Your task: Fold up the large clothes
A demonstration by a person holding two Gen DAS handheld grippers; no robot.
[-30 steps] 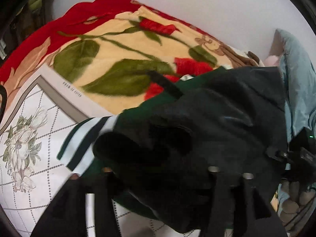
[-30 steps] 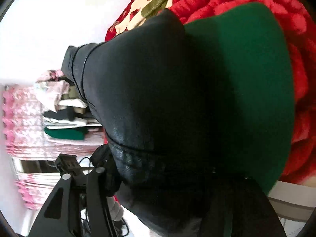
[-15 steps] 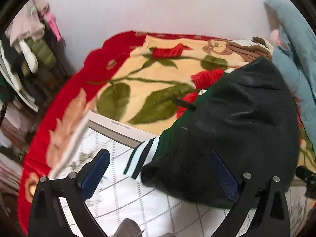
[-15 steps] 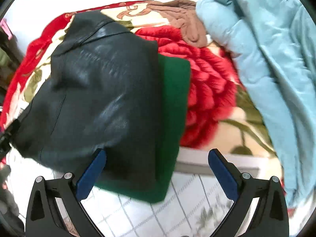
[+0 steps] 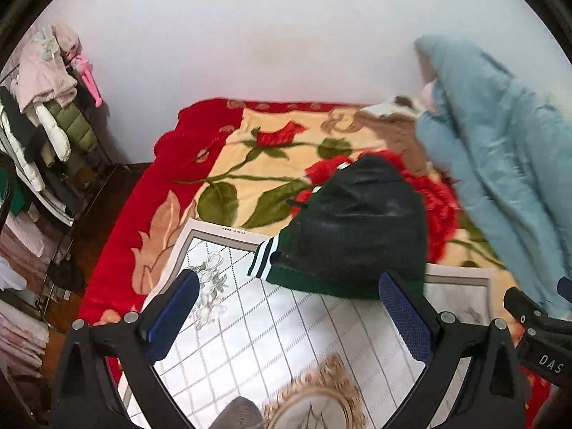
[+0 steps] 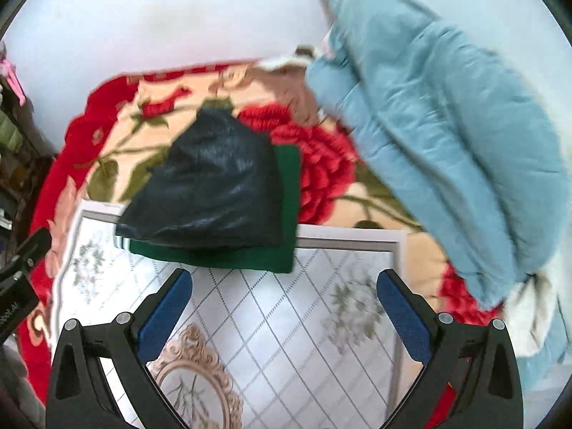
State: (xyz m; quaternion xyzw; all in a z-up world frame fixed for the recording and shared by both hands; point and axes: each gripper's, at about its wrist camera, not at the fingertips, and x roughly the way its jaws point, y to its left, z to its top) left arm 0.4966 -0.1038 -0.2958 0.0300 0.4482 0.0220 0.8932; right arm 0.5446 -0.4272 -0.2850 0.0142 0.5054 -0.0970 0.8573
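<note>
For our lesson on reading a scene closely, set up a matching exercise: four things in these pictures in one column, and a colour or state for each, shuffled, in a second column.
Things:
1. folded jacket
2. puffy coat
3. left gripper
4. blanket

Descriptions:
A. light blue, heaped at the right of the bed
B. red and cream with a rose pattern
C. black over green, with a striped cuff showing
D. open, holding nothing

Pairs: 1-C, 2-A, 3-D, 4-B
</note>
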